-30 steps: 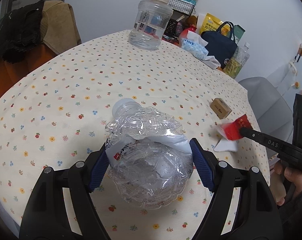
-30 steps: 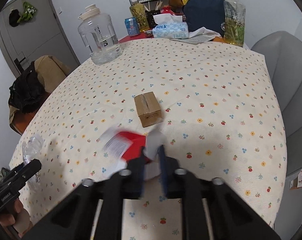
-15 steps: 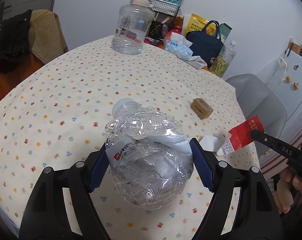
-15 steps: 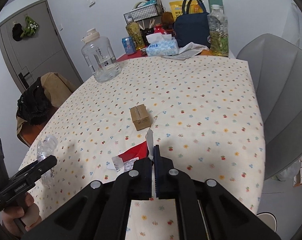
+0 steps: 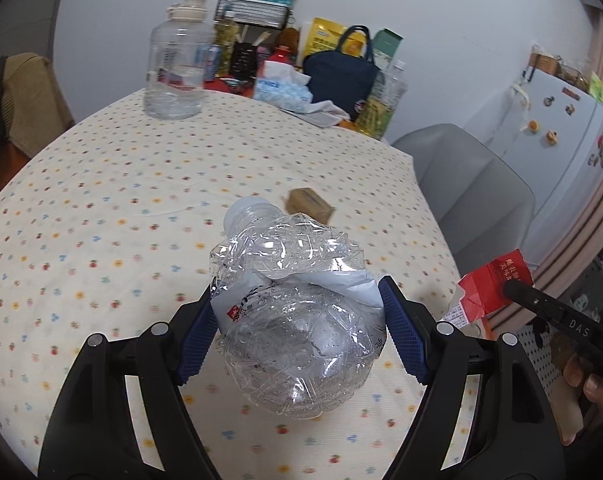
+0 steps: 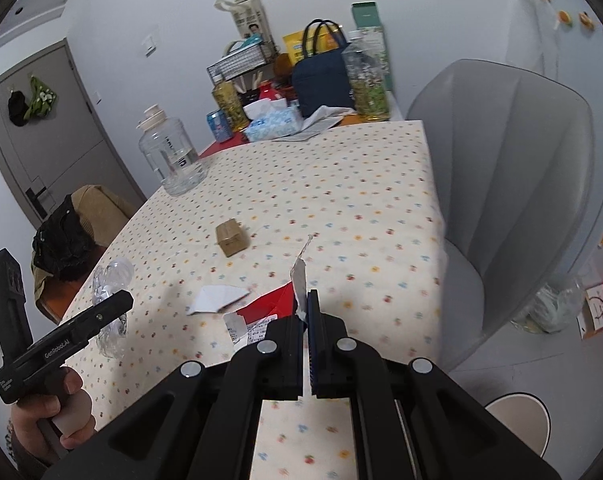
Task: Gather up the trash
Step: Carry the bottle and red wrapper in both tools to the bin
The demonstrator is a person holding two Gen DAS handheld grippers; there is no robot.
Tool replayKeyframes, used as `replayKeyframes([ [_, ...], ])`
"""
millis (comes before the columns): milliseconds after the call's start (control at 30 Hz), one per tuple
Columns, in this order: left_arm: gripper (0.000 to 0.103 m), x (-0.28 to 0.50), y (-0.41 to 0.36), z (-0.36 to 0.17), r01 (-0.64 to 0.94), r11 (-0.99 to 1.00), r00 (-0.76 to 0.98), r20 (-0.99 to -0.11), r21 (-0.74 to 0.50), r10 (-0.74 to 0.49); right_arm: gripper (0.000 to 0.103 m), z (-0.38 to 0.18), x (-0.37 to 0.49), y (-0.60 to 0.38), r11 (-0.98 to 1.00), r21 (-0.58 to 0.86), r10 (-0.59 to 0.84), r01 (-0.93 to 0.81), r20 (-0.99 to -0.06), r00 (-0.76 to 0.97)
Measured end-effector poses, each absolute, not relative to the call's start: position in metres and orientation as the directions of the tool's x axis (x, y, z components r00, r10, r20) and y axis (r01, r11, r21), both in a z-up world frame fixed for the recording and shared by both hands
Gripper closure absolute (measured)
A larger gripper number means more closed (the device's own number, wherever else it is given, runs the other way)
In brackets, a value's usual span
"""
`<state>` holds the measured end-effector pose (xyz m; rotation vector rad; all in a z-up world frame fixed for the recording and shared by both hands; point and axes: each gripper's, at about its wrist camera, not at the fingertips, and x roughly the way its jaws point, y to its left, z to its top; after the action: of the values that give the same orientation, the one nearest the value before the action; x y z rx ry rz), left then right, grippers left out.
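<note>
We hold the left gripper (image 5: 297,332) closest to the lens, its 2 blue pads spread wide and pressing the sides of a crushed clear bottle (image 5: 293,320), which hangs above the flowered tablecloth (image 5: 101,200) with its neck pointing away from us. To its right, past the table edge, we keep the right gripper (image 6: 305,312) with its 2 pads pressed together on a torn red-and-white wrapper (image 6: 273,306), lifted off the cloth. Beyond both lies a small brown cardboard box (image 6: 231,237), alone on the cloth. Farther on stands 1 large clear water jug (image 5: 177,64), and at the far edge we see a tissue pack (image 5: 281,88), a navy bag (image 5: 341,76) and a grey chair (image 6: 513,184).
</note>
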<state>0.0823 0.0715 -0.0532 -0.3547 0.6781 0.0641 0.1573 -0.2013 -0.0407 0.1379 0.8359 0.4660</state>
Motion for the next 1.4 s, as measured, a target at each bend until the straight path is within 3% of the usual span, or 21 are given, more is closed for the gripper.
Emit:
replayKeyframes([
  [800,0.027,0.132,-0.082,-0.060,0.120,0.952,0.710,-0.646,-0.280,-0.280,0.100,-0.089,0.113,-0.404,0.961,0.265,0.153,0.084,-0.758,0.635],
  [1400,0.027,0.151,-0.197,-0.081,0.294,0.931,0.601,-0.715,-0.218,-0.357,0.099,-0.153,0.087,-0.496,0.911,0.304,0.090,0.278,-0.806,0.585],
])
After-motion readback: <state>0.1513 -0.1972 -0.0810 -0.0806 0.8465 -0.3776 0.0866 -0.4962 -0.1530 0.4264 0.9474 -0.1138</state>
